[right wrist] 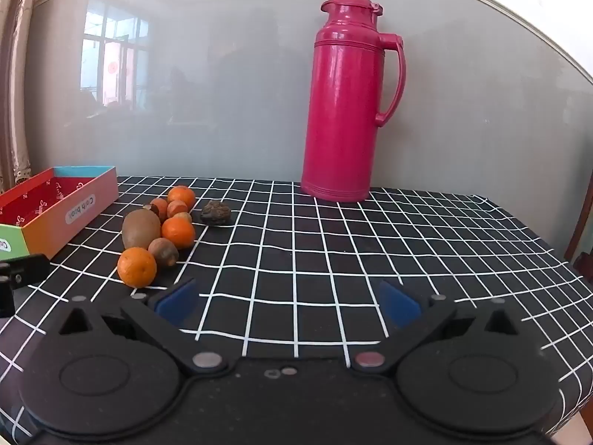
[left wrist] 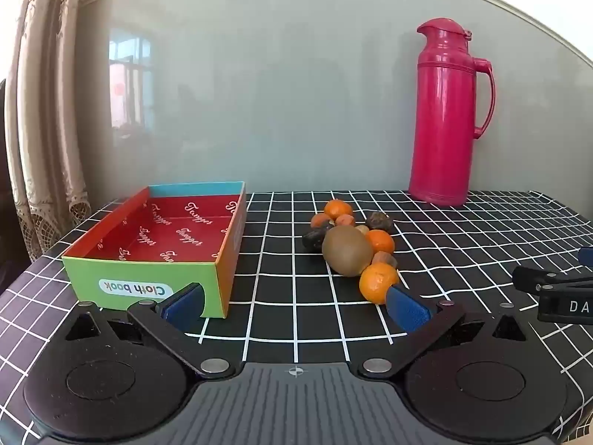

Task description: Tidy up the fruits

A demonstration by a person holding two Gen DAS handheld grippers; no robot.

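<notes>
1. The left tongs [left wrist: 294,306] are standing wide apart with nothing between the blue pads [left wrist: 183,304], hovering low over the desk [left wrist: 296,326].
2. The right tongs [right wrist: 289,302] are likewise gaping and holding nothing, pointing slightly down at the checked cloth [right wrist: 370,259].
3. The fruits are lying in a loose cluster on the cloth: a kiwi [left wrist: 346,250] is sitting in the middle, with a near orange [left wrist: 378,282] just beside it.
4. Two more oranges [left wrist: 380,241] and several small brown and dark pieces are crowding around the kiwi; what those are cannot be told.
5. A box [left wrist: 148,282], open and red inside, is sitting empty to the cluster's left, apart from it.
6. A pink flask [left wrist: 446,118] is standing upright at the back against the wall.
</notes>
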